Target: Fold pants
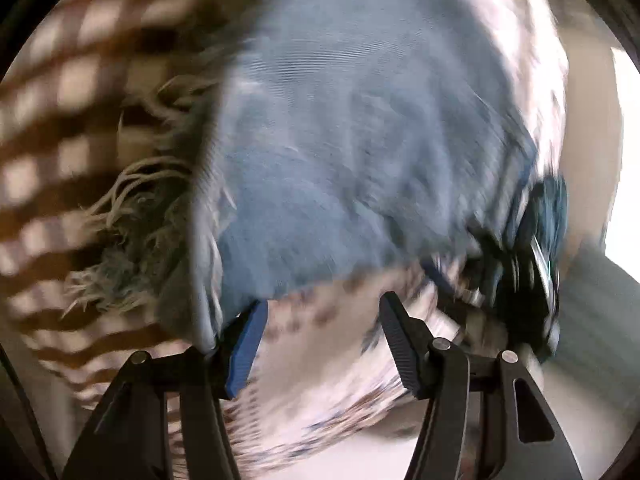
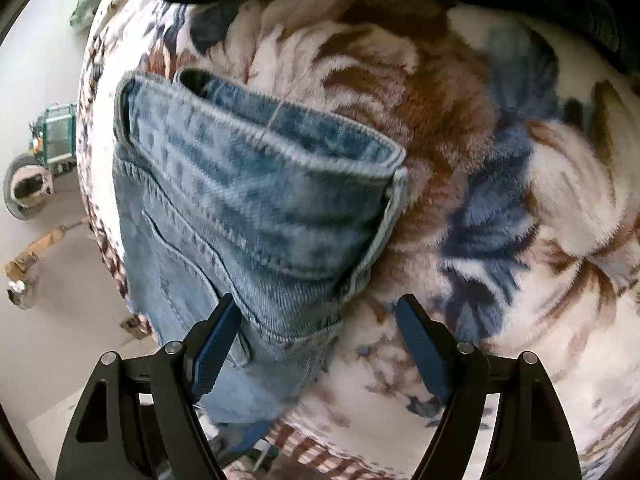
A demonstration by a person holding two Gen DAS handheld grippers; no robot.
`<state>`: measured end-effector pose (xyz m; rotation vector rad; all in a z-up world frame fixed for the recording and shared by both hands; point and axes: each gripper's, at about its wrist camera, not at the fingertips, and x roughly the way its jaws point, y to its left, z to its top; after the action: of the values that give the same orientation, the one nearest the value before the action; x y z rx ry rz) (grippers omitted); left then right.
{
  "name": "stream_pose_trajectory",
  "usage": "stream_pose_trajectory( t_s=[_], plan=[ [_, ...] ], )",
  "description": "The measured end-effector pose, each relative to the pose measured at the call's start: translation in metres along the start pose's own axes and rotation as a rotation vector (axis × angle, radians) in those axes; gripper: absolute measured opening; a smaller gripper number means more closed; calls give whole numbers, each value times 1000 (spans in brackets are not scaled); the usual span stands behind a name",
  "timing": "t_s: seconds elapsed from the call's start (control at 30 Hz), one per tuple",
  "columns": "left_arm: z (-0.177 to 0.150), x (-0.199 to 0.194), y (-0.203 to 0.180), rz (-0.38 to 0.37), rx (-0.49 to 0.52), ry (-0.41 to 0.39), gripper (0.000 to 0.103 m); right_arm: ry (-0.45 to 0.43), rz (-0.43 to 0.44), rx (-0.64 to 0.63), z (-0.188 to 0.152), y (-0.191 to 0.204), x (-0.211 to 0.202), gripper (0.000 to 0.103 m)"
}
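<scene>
Light blue denim pants lie on a plush floral blanket. In the left wrist view the pants (image 1: 352, 152) fill the middle, blurred, with a frayed hem (image 1: 128, 216) at the left. My left gripper (image 1: 322, 312) is open, its jaws wide apart just below the denim edge, holding nothing. In the right wrist view the waistband end of the pants (image 2: 256, 184) lies folded, with a back pocket showing. My right gripper (image 2: 318, 314) is open over the lower edge of the denim, empty. The other gripper (image 1: 532, 248) shows as a dark blur at the right.
The brown, white and blue floral blanket (image 2: 500, 200) covers the bed. A brown checked cloth (image 1: 60, 120) lies left of the pants. The bed edge and pale floor (image 2: 48, 280) are at the left, with a green toy vehicle (image 2: 44, 152) and small items on the floor.
</scene>
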<state>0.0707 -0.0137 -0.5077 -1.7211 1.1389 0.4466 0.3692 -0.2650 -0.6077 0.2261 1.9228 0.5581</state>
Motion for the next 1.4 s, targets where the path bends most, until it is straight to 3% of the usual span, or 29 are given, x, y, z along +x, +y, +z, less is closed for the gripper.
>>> stream_pose_trajectory(
  t_s=[0.1,0.2,0.27,0.3,0.33,0.4,0.5,0.6,0.73,0.8,0.9,0.97,1.0,1.03,1.07,1.13,1.3,1.4],
  plan=[
    [5,1,13,-37,-98,-46,56,-16,33,0,2,-5,1,85],
    [-2,-5,14,-29,-99,-79,54,-32,62,3,4,-6,4,86],
    [-7,-8,14,1,-97,-109,38,-50,85,12,7,-3,8,86],
    [-7,-9,13,18,-90,-122,25,-61,89,10,9,-4,6,82],
    [-7,-11,11,25,-78,-127,18,-90,87,0,10,-3,4,59],
    [-6,-12,3,42,-19,-135,9,-122,73,-23,10,-1,0,52],
    [-6,-23,-22,82,136,-165,6,-177,47,-22,1,7,-7,41],
    [-4,-32,-40,114,258,-178,2,-233,86,26,-17,5,-21,33],
    [2,-72,-41,178,413,-209,1,-298,153,125,-55,-4,-34,32],
    [7,-79,-33,187,430,-170,2,-321,177,180,-83,-16,-38,32],
    [6,-85,-9,187,355,-101,5,-296,158,218,-108,-32,-28,42],
    [5,-78,0,160,284,-62,15,-246,167,274,-112,-46,-14,48],
    [3,-77,2,147,259,-59,31,-215,169,305,-112,-55,-6,56],
    [-1,-76,4,120,226,-59,54,-193,189,323,-111,-63,0,74],
    [-4,-76,6,78,192,-57,63,-185,203,330,-110,-67,4,80],
    [-9,-66,4,-9,132,-43,82,-186,215,326,-107,-72,2,83],
    [-10,-34,-1,-66,23,-16,84,-197,164,261,-92,-68,-7,89],
    [7,-10,14,-37,-110,-32,84,-181,163,227,-78,-69,-9,91]
  ],
)
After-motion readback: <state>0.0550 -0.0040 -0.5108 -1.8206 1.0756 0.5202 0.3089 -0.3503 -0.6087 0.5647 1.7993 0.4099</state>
